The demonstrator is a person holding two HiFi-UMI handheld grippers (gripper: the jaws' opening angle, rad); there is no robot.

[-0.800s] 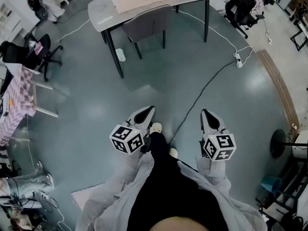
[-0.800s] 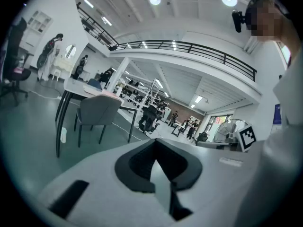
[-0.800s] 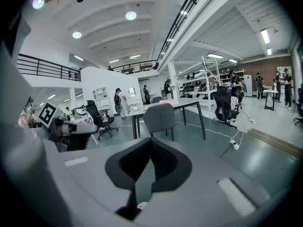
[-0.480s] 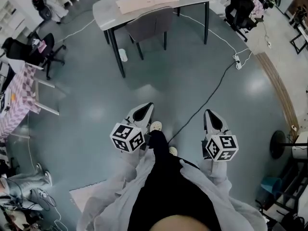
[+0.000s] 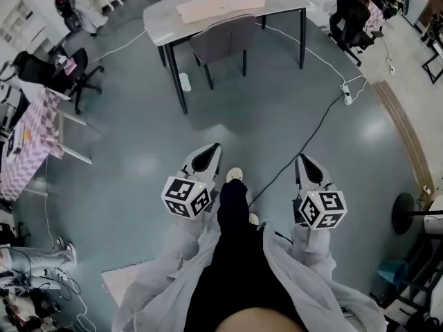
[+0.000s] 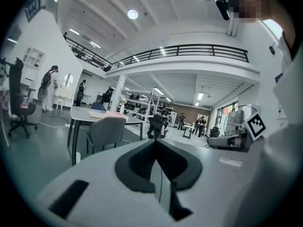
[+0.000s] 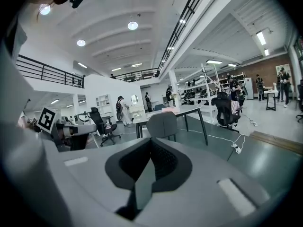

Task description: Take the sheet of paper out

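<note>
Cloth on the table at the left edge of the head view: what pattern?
The cloth has a pink-and-white check, best seen in the head view.

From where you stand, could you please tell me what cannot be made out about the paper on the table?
- Pink stack on the grey table: too small in the head view to tell one sheet from a folder; edge-on and distant in both gripper views.
- Table's far edge: partly cut off by the head view's top edge.
- Under the table: partly hidden by the grey chair.
</note>
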